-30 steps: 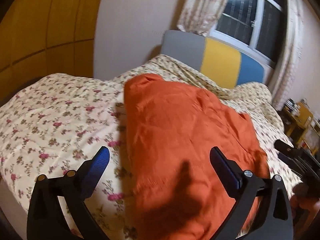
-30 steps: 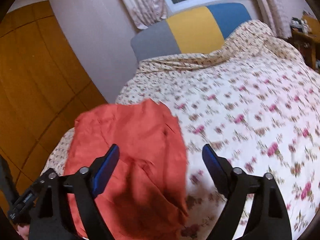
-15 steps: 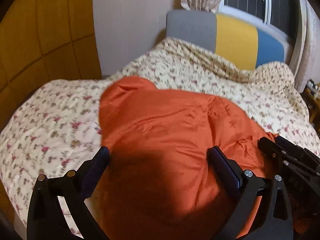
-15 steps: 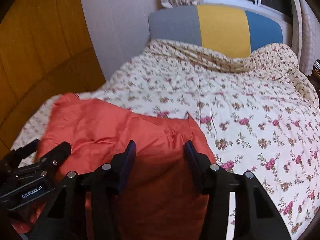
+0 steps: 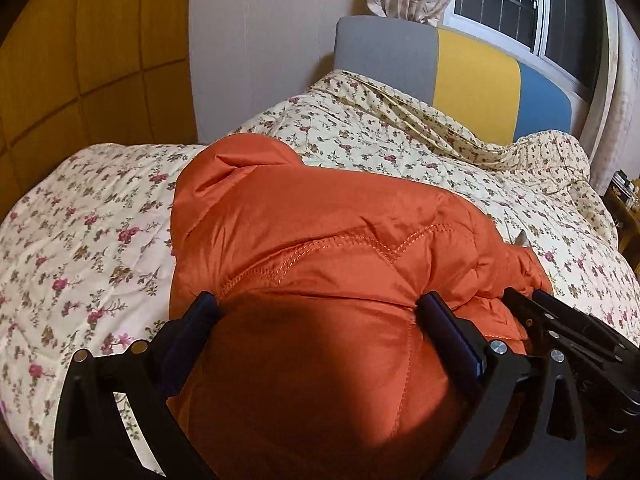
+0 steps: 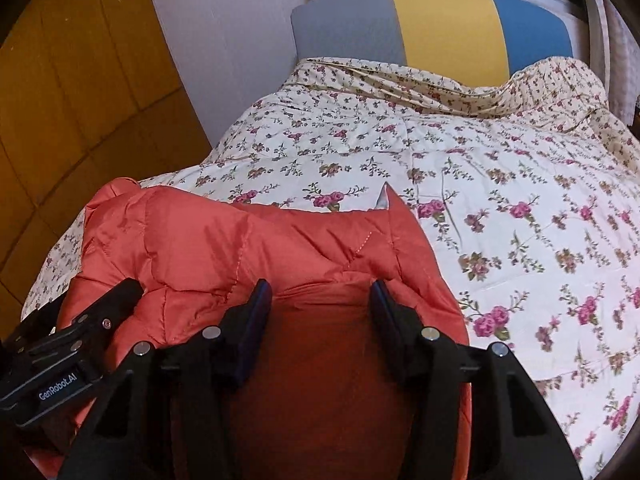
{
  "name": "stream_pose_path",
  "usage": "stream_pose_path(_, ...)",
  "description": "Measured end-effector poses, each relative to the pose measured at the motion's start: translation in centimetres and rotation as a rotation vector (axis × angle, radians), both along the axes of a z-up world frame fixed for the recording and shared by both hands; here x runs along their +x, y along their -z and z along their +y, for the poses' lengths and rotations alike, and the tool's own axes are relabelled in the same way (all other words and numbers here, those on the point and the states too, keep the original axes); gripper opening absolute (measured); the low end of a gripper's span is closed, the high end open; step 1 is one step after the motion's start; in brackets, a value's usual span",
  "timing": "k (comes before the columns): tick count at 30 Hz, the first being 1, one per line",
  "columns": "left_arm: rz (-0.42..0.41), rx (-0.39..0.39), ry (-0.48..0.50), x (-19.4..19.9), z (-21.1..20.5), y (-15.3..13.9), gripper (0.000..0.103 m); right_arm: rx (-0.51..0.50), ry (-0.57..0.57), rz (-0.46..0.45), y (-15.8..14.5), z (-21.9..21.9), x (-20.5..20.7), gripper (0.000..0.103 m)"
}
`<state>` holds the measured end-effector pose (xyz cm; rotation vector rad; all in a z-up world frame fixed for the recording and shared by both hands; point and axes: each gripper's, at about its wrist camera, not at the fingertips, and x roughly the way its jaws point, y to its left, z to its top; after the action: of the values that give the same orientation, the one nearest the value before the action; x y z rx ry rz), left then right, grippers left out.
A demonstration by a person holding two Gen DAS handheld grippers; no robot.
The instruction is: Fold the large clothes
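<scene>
An orange quilted jacket (image 5: 320,232) lies bunched on the floral bedspread (image 5: 80,240), near the bed's foot. My left gripper (image 5: 320,306) stands wide open, its fingers pushed down on either side of a puffed part of the jacket. Beside it, my right gripper (image 6: 320,296) is half closed, and its pads press on a thick fold of the jacket (image 6: 240,240) near its right edge. The two grippers sit close together: the right gripper (image 5: 560,328) shows in the left wrist view, and the left gripper (image 6: 80,332) shows in the right wrist view. The near part of the jacket is hidden under the grippers.
The bedspread (image 6: 520,200) stretches bare beyond and to the right of the jacket. A grey, yellow and blue headboard (image 5: 472,76) stands at the far end under a window (image 5: 520,0). A wooden wardrobe (image 5: 80,40) is on the left and a cluttered nightstand (image 5: 628,208) on the far right.
Both grippers came down and forward onto the jacket. The right gripper's jaws narrowed from wide to half closed around a fold. The left gripper's jaws kept their width.
</scene>
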<state>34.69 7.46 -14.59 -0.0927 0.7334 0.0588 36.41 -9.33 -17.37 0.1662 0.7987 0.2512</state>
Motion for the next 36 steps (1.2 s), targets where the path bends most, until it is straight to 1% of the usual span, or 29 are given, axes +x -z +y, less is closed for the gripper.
stream_pose_path(3,0.010,0.018,-0.009,0.4,-0.3,0.2,0.100,-0.005,0.003,0.002,0.2,0.1,0.1,0.051)
stream_pose_path(8,-0.012,0.040,-0.006,-0.5,-0.5,0.0,0.100,-0.020,0.004,-0.024,-0.4,0.0,-1.1,0.054)
stream_pose_path(9,-0.013,0.047,-0.006,-0.8,-0.5,-0.2,0.100,-0.028,-0.003,-0.033,-0.8,0.0,-1.7,0.060)
stream_pose_path(10,-0.015,0.055,-0.006,-1.2,-0.6,-0.4,0.100,-0.034,-0.008,-0.046,-1.2,0.0,-2.4,0.064)
stream_pose_path(11,-0.021,0.058,-0.006,-1.8,-0.6,-0.7,0.100,-0.043,-0.007,-0.059,-1.6,0.0,-3.1,0.072)
stream_pose_path(12,-0.029,0.056,-0.002,-2.5,-0.6,-1.0,0.100,-0.050,-0.004,-0.069,-1.9,0.0,-3.8,0.078)
stream_pose_path(16,-0.050,0.030,0.002,-5.7,-0.3,-2.1,0.100,-0.036,0.012,-0.083,-3.5,-0.8,-7.3,0.084)
stream_pose_path(18,-0.059,0.023,0.000,-7.5,-0.3,-2.5,0.100,-0.014,0.024,-0.077,-4.2,-1.5,-9.1,0.094)
stream_pose_path(21,-0.087,0.038,-0.001,-10.8,-0.5,-2.9,0.100,0.003,0.020,-0.084,-5.2,-2.0,-11.4,0.100)
stream_pose_path(24,-0.096,0.066,0.018,-13.9,-0.9,-2.9,0.100,-0.004,0.023,-0.098,-6.1,-2.2,-14.1,0.101)
stream_pose_path(27,-0.083,0.097,0.030,-16.4,-1.0,-3.1,0.100,-0.014,0.025,-0.111,-7.0,-2.3,-16.6,0.101)
stream_pose_path(31,-0.091,0.092,0.048,-19.4,-0.9,-3.6,0.100,-0.004,0.021,-0.136,-8.1,-2.3,-20.0,0.101)
stream_pose_path(36,-0.121,0.074,0.026,-22.8,-0.4,-5.0,0.100,-0.019,0.030,-0.165,-8.7,-2.3,-23.7,0.101)
